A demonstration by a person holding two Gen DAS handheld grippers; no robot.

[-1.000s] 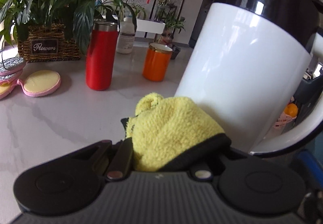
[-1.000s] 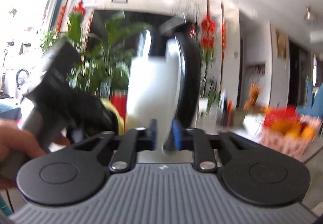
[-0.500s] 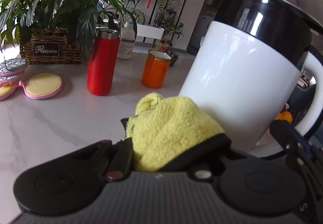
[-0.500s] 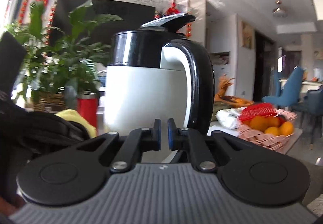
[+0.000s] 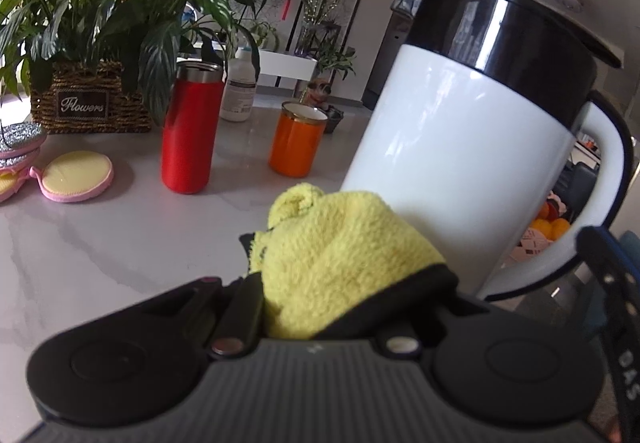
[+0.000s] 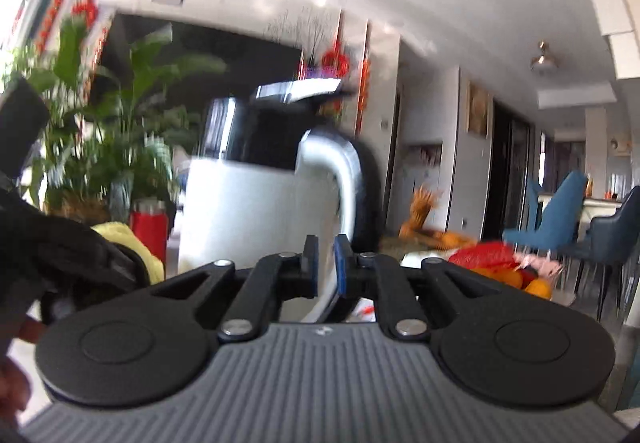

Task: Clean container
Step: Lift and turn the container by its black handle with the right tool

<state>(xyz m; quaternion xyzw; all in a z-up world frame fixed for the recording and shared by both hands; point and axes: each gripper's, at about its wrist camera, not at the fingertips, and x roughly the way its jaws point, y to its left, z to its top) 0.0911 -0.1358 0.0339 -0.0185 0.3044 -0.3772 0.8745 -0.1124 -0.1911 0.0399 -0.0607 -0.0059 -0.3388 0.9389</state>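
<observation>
- Container: the white kettle (image 5: 452,163), with black lid band and looped handle (image 5: 608,171), stands at the right of the marble counter (image 5: 100,243); compared with a second ago it sits a little farther from the left camera and more of its handle shows.
- Left gripper (image 5: 344,263): jaws closed on a bunched yellow cloth (image 5: 340,251), which lies just beside the near lower wall of the kettle; whether cloth and wall touch cannot be told. The cloth's place in the jaws is unchanged.
- Right gripper (image 6: 326,271): the blue pads (image 6: 342,269) stand narrow, having just opened slightly, with the lower end of the handle (image 6: 348,183) in the slot between them. Whether the pads press it is unclear.
- Meaning, as a judgement: the kettle has been re-angled by its handle, presenting its side to the cloth; wiping appears under way or about to resume.
- Hard to make out: the right view is motion-blurred; the kettle's base and far side are hidden; a hand (image 6: 16,383) is cut off at the left edge.
- Bystanders: red flask (image 5: 192,127), orange cup (image 5: 296,143), round sponges (image 5: 76,175), all far left.
</observation>
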